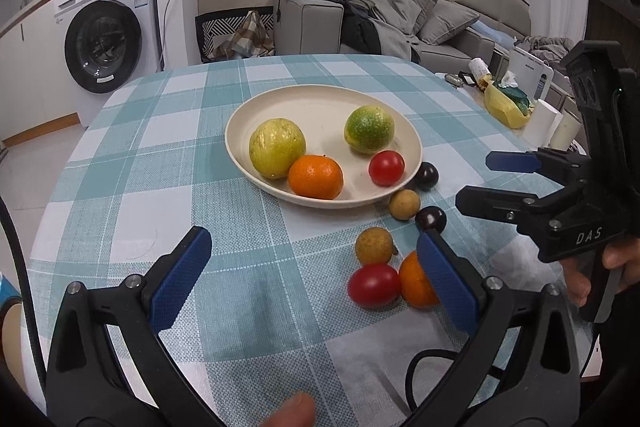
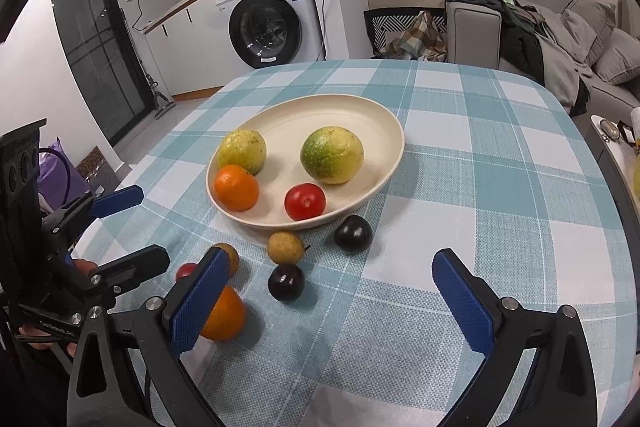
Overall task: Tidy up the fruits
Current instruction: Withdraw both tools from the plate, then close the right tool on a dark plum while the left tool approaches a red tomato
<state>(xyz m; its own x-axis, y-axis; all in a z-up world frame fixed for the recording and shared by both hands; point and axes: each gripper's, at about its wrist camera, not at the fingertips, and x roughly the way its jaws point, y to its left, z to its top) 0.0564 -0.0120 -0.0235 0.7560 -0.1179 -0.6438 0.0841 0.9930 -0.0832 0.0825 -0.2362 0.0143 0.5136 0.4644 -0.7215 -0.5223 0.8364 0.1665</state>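
Observation:
A cream plate holds two yellow-green fruits, an orange and a red tomato. On the cloth in front of it lie two dark plums, two tan longans, a tomato and an orange. My left gripper is open and empty, its right finger in front of the loose orange. My right gripper is open and empty above the cloth near the plums; it also shows at the right edge of the left wrist view.
The table has a teal and white checked cloth. A yellow bag and paper rolls sit on a side surface at the right. A washing machine and a sofa stand behind the table.

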